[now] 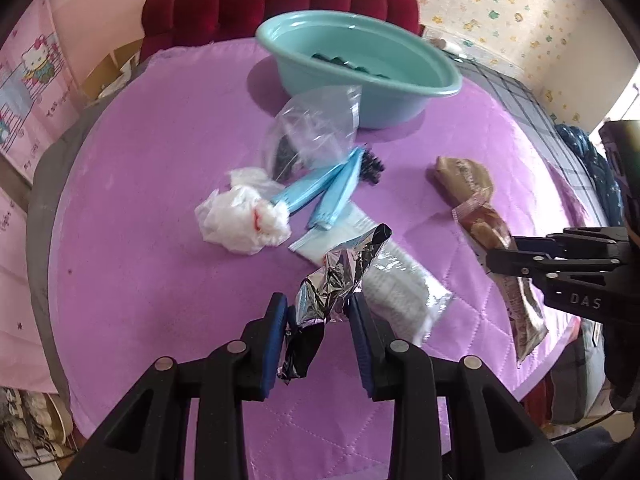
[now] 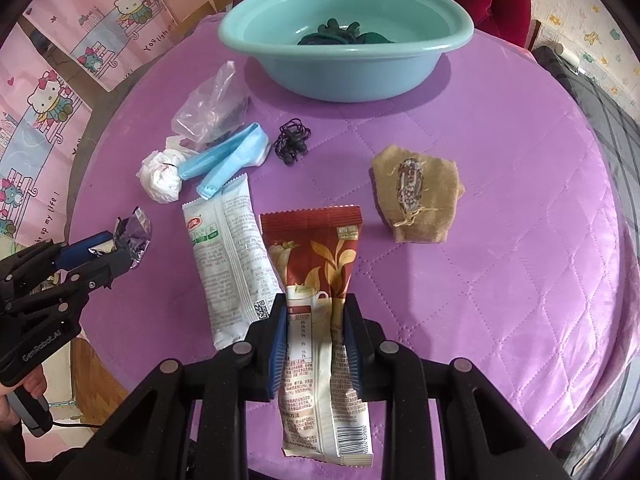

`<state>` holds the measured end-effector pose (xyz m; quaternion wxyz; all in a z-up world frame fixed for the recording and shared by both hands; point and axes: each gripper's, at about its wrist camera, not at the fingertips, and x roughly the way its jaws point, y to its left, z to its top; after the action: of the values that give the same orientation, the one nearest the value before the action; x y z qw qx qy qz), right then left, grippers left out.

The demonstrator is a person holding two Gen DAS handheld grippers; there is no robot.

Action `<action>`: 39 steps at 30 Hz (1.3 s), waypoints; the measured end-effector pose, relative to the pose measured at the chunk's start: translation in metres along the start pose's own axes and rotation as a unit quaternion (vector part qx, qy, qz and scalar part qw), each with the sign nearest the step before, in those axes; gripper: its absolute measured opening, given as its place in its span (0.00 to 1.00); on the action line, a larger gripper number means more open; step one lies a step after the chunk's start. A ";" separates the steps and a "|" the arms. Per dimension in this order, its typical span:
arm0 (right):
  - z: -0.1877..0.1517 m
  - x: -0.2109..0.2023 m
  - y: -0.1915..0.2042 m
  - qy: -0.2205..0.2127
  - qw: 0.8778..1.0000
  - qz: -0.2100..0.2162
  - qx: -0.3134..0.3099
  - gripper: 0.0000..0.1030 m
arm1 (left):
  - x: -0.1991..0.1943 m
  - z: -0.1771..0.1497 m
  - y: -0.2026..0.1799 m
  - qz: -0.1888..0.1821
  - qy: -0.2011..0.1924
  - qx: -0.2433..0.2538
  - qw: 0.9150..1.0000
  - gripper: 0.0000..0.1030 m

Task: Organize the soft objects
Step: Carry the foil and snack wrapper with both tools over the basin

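Observation:
My left gripper (image 1: 318,310) is shut on a crumpled silver foil wrapper (image 1: 336,276) and holds it above the purple cloth; it also shows in the right wrist view (image 2: 134,232). My right gripper (image 2: 316,312) is closed around a red and cream drink sachet (image 2: 316,264) that lies flat on the cloth. A teal basin (image 2: 344,28) at the back holds a dark green cloth (image 2: 340,36). A white snack packet (image 2: 228,248), a blue face mask (image 2: 228,156), a white crumpled bag (image 2: 160,176), a clear plastic bag (image 2: 212,104), black earphones (image 2: 292,142) and a tan cloth (image 2: 416,196) lie on the table.
The round table has a quilted purple cover (image 2: 520,160). A red padded chair (image 1: 280,4) stands behind the basin. Pink cartoon wallpaper (image 2: 52,92) is at the left. The table edge (image 1: 552,364) is close on the right.

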<state>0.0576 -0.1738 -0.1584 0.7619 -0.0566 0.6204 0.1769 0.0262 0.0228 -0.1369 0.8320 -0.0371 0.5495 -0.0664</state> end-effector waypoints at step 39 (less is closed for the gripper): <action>0.114 -0.088 -0.023 -0.100 0.994 0.002 0.032 0.27 | -0.035 0.145 -0.044 -0.043 -0.076 0.109 0.990 0.34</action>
<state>0.1559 -0.1784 -0.0509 0.8212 -0.0130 0.5464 0.1638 0.1434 -0.0172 -0.0423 0.8671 0.0249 0.4717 -0.1583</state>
